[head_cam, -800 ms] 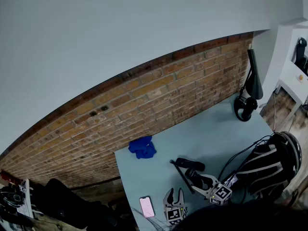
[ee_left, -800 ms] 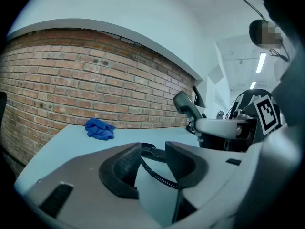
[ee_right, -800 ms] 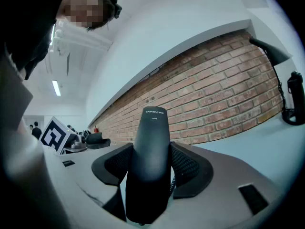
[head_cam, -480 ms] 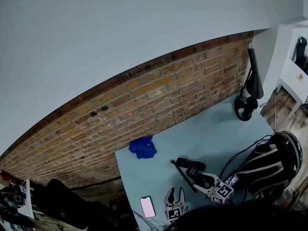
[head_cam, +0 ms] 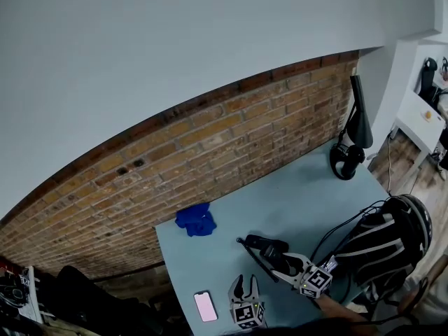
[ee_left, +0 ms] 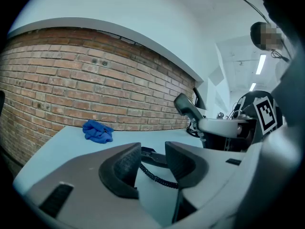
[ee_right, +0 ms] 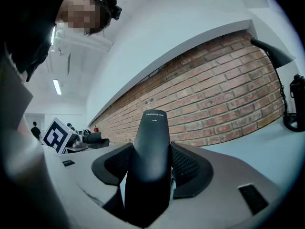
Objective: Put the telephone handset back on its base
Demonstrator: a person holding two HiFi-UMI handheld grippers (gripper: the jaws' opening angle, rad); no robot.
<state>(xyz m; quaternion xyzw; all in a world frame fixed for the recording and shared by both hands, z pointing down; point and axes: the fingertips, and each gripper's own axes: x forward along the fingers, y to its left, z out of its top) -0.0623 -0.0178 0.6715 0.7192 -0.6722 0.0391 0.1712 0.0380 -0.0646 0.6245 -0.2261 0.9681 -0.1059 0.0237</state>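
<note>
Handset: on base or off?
Off. The handset sits between the pads of the right gripper, held above the table in the left gripper view.

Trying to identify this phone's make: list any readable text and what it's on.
Black plastic telephone handset: two short lines of white print near its tip, too small to read.
White marker cubes: black-and-white square patterns only, no words.

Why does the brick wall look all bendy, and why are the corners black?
Head view: the wide lens bows the red brick wall into an arc. Left gripper view: same bend, with the round picture's corners left black. Right gripper view: black corners again, and the black plastic telephone handset in the right claw looms huge, being so near the lens.
</note>
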